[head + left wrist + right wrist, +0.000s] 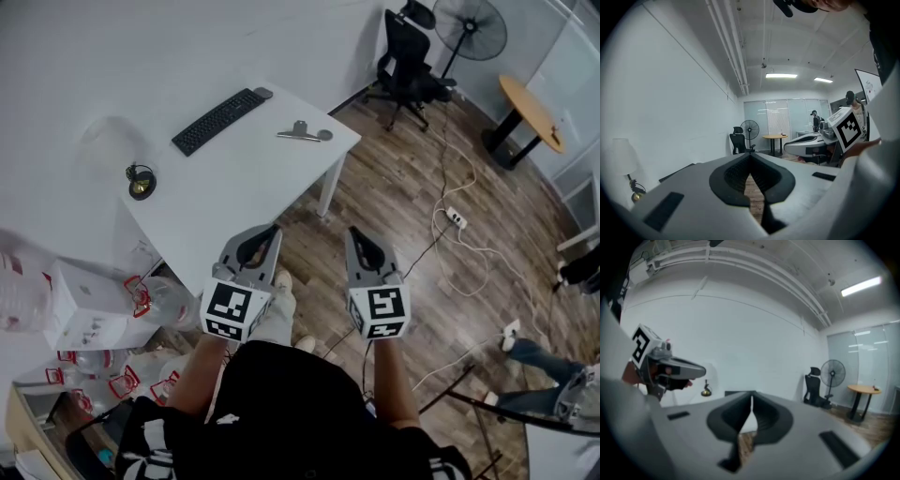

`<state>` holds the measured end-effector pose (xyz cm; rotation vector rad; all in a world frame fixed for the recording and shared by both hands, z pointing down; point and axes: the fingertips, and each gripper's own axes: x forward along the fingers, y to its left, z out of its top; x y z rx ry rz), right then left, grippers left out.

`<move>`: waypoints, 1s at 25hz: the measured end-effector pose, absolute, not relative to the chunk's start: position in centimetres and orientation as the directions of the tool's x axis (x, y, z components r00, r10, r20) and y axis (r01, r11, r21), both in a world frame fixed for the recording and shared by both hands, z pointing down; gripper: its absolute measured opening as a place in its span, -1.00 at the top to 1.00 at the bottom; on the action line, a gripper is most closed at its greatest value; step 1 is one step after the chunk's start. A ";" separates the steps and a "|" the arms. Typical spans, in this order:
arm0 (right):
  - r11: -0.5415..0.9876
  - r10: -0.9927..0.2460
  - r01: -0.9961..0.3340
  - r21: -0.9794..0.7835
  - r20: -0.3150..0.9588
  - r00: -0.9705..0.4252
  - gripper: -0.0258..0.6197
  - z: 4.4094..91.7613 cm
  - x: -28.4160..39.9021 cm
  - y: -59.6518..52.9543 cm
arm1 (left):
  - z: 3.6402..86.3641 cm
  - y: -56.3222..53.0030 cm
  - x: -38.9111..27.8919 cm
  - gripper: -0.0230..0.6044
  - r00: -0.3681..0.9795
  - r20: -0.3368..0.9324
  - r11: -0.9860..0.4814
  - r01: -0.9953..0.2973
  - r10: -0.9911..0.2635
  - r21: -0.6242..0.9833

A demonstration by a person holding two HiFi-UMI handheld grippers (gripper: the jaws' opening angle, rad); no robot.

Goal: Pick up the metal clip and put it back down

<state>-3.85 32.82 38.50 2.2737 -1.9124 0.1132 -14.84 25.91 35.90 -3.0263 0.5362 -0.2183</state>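
The metal clip [303,134] lies flat on the white table [244,187], near its far right corner. Both grippers hang in front of the person, short of the table's near edge and well away from the clip. My left gripper [268,231] has its jaws shut with nothing between them; in the left gripper view its tips [750,156] meet. My right gripper [359,234] is likewise shut and empty, its tips [752,394] touching in the right gripper view. The clip shows in neither gripper view.
A black keyboard [218,120] lies at the table's far edge, and a small lamp base [141,183] stands at its left. White boxes and bottles [89,309] crowd the floor at left. An office chair [405,58], a fan [471,28], a round table [531,112] and cables [459,234] occupy the wooden floor.
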 end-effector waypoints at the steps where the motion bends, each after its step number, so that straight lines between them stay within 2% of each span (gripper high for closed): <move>1: -0.162 -0.970 -0.984 0.079 0.168 0.174 0.81 38.6 -3.7 32.4 | 36.0 25.4 -14.7 0.86 0.928 0.129 -0.937 -0.340 -0.348 -0.081; 25: -0.183 -0.956 -0.979 0.086 0.217 0.197 0.81 38.6 8.7 14.2 | 35.4 6.8 -1.3 0.86 0.943 0.129 -0.952 -0.302 -0.306 -0.044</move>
